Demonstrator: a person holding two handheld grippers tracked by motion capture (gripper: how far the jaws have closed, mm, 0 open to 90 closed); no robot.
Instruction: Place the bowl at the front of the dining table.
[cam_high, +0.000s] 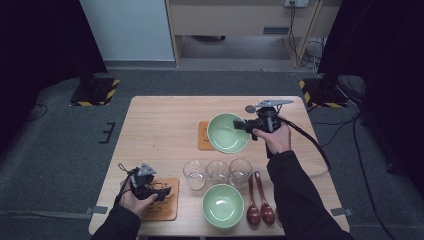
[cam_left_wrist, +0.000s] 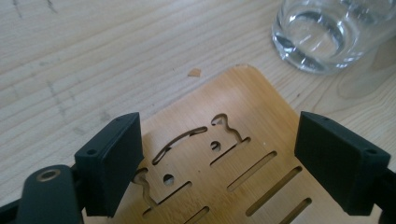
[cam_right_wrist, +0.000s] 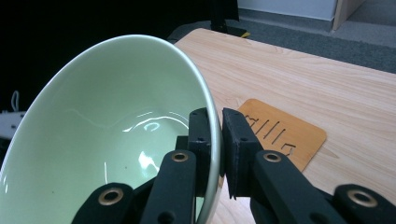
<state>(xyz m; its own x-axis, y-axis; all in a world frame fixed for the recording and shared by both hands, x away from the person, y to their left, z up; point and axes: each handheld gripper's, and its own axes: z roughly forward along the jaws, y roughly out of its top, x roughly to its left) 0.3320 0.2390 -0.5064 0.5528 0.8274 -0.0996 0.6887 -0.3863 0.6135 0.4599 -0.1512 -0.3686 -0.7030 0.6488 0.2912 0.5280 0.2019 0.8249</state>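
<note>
**Right tongs lift a green bowl by its rim; left tongs spread over a wooden mat**

The right tongs (cam_high: 243, 126) pinch the rim of a pale green bowl (cam_high: 227, 132), 1 jaw inside the rim and 1 outside, pressed tight on the thin wall. The bowl is tilted on its side, held off the table (cam_high: 160, 125) in the right half toward the far edge, partly over a wooden mat (cam_high: 202, 136) that lies flat there. In the right gripper view the bowl (cam_right_wrist: 107, 135) opens toward the camera, and the slotted mat (cam_right_wrist: 282, 133) lies on the wood behind the jaws.

The left tongs (cam_high: 165, 191) are at the near left corner of the table, over a second wooden mat (cam_high: 165, 207). Their jaws stand wide apart. In the left gripper view the 2 black jaws flank the cut-out mat (cam_left_wrist: 224, 154) without pressing on it; whether they touch its edges cannot be told.

Across the middle of the table stands a row of 3 clear glasses (cam_high: 217, 172); the leftmost glass (cam_left_wrist: 327, 32) is just beyond the far corner of that near mat. At the near edge, a second green bowl (cam_high: 223, 205) sits upright, with 2 dark brown spoons (cam_high: 260, 200) lying side by side just to its right, bowls toward the near edge.
</note>
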